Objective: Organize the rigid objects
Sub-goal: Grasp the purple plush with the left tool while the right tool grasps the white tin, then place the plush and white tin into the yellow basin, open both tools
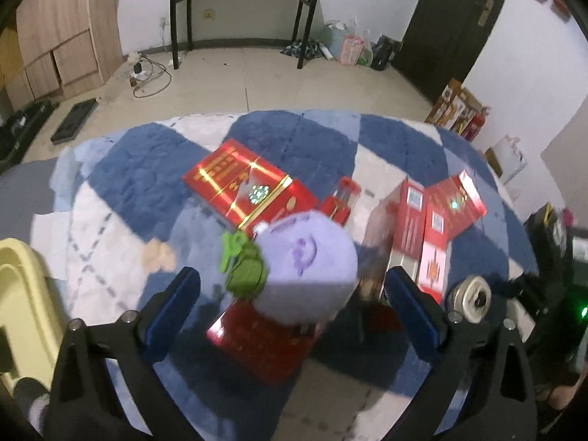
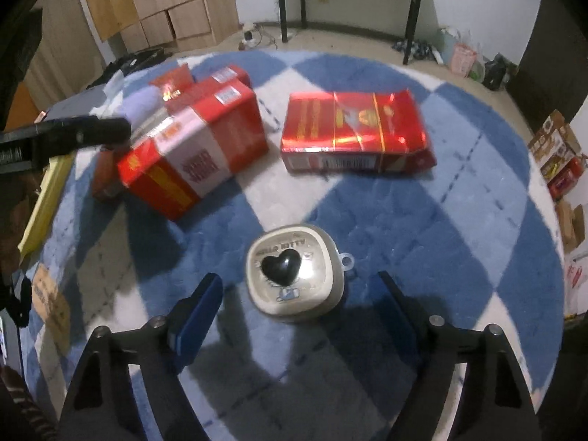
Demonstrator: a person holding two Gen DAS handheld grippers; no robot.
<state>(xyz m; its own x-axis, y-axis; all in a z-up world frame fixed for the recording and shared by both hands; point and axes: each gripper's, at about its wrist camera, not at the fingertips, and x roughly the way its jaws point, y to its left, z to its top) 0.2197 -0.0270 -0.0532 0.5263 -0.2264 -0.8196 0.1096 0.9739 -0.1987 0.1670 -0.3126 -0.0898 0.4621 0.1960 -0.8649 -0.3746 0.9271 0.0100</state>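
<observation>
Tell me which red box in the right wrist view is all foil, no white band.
The flat red box with gold stripes, lying alone right of centre. The tilted box at left wears a white band.

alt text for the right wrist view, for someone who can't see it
The right gripper stands open over a small cream case with a black heart on a blue and white rug. Beyond lie two red boxes.
</observation>
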